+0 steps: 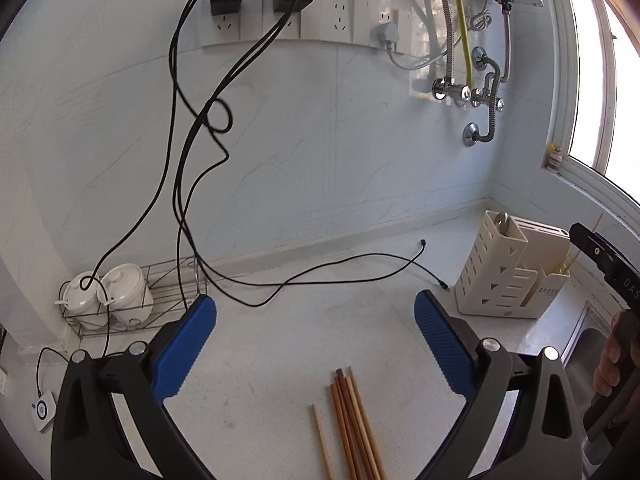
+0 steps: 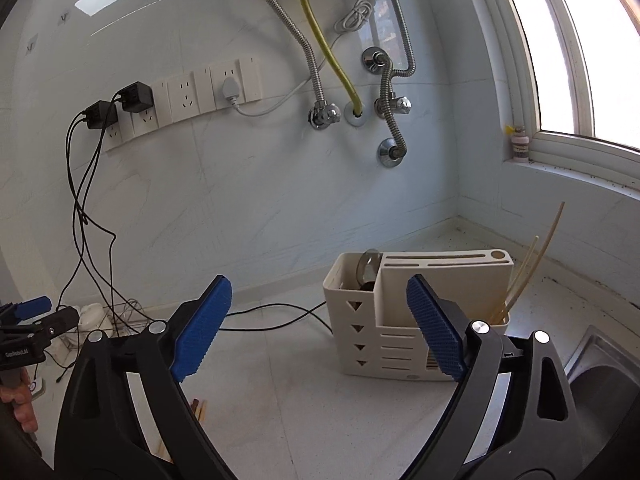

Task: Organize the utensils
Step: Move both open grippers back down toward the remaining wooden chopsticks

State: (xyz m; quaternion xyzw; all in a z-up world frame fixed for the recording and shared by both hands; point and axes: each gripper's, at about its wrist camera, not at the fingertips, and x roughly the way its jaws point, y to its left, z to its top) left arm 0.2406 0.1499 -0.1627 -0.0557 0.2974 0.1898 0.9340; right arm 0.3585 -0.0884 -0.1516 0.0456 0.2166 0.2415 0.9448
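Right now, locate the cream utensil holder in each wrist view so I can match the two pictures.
Left wrist view: the cream utensil holder stands at the right, beyond the open left gripper, near the counter's corner.
Right wrist view: it sits right of centre, behind the open right gripper's right finger.
Shared landmark: the yellow hose on the wall above the holder.

The brown chopsticks run off the bottom edge in the left wrist view, and in the right wrist view only their tips peek past a black gripper arm. The spoon sits mostly hidden inside the cream holder.
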